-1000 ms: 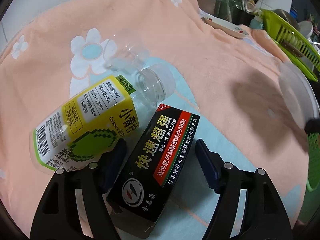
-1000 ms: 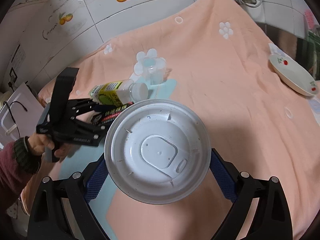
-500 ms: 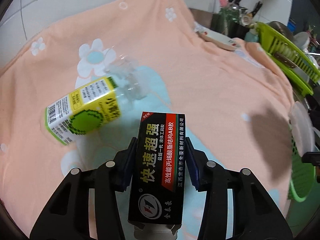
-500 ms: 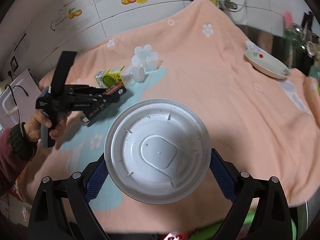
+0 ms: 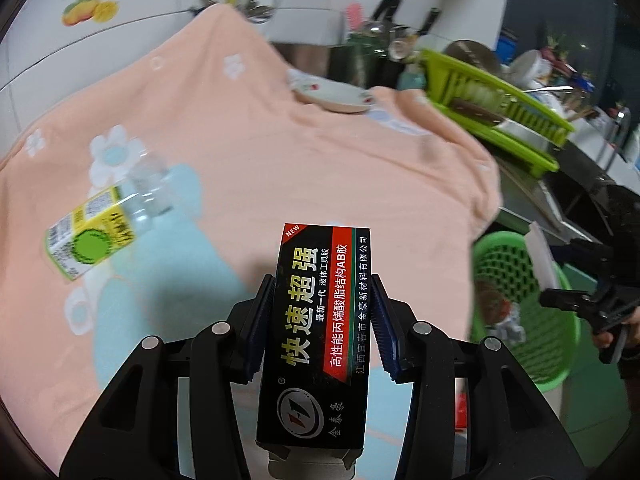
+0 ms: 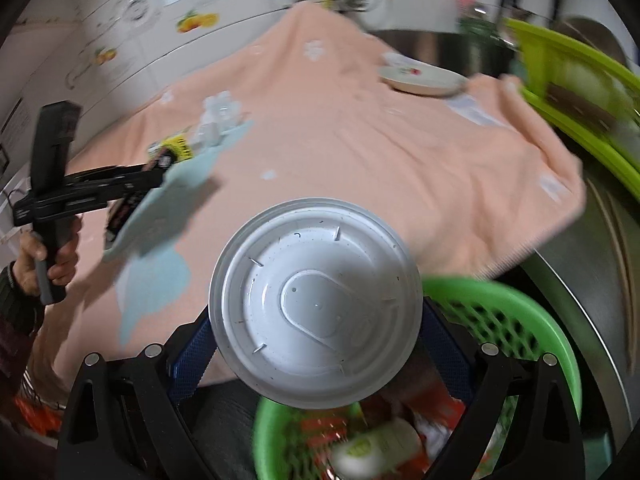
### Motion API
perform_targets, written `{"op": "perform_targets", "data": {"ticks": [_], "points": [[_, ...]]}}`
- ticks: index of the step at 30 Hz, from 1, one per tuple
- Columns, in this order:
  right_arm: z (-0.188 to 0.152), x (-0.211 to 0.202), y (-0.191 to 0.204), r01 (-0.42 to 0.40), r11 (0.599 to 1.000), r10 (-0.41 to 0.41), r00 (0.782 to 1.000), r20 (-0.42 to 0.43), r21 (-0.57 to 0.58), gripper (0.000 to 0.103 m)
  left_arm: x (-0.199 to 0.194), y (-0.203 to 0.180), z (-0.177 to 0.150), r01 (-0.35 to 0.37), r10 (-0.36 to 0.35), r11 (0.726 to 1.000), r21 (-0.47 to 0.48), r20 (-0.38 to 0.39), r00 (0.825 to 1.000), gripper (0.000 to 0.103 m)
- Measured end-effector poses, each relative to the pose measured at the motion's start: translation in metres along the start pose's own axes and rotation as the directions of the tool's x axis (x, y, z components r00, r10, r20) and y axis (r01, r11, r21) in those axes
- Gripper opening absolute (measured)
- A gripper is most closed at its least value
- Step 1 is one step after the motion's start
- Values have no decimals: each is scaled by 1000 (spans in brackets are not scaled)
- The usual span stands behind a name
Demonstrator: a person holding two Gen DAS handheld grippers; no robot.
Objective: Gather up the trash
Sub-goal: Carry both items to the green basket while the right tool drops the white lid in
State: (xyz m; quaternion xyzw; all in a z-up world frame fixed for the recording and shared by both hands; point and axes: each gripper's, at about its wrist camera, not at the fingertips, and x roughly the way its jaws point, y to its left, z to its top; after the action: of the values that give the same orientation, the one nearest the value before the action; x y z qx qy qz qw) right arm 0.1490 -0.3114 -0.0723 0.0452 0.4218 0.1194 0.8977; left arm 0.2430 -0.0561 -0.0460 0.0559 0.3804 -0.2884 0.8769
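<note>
The left gripper (image 5: 322, 316) clamped a black box (image 5: 320, 328) above the towel (image 5: 280, 152). The right gripper (image 6: 316, 344) gripped a white lid (image 6: 316, 304) over the green basket (image 6: 520, 320).

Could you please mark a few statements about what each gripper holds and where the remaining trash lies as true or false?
1. The left gripper is shut on the black box. True.
2. The right gripper is empty. False: it is clamped on the white lid.
3. The bottle lies on its side on the peach towel. True.
4. The green basket holds nothing. False: trash lies inside it.
5. The plate is inside the basket. False: it sits on the towel's far edge.
</note>
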Motion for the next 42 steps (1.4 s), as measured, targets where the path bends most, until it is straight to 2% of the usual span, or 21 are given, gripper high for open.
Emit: {"op": "perform_targets", "data": {"ticks": [7, 14, 24, 36, 42], "points": [[-44, -32, -42, 61, 991, -61, 998, 1, 116, 91, 0, -55, -1, 89, -90, 995, 49, 13, 996, 45], [-87, -46, -68, 67, 977, -65, 998, -17, 205, 92, 9, -113, 0, 176, -177, 979, 100, -2, 984, 45], [-104, -58, -81, 51, 966, -52, 999, -2, 252, 94, 28, -169, -4, 269, -264, 953, 140, -53, 963, 45], [-109, -84, -92, 52, 954, -75, 995, 68, 294, 94, 54, -210, -19, 341, -321, 928, 151, -139, 937, 45], [-112, -98, -98, 57, 948, -93, 991, 100, 313, 94, 70, -221, -27, 354, -326, 924, 146, -184, 927, 45]]}}
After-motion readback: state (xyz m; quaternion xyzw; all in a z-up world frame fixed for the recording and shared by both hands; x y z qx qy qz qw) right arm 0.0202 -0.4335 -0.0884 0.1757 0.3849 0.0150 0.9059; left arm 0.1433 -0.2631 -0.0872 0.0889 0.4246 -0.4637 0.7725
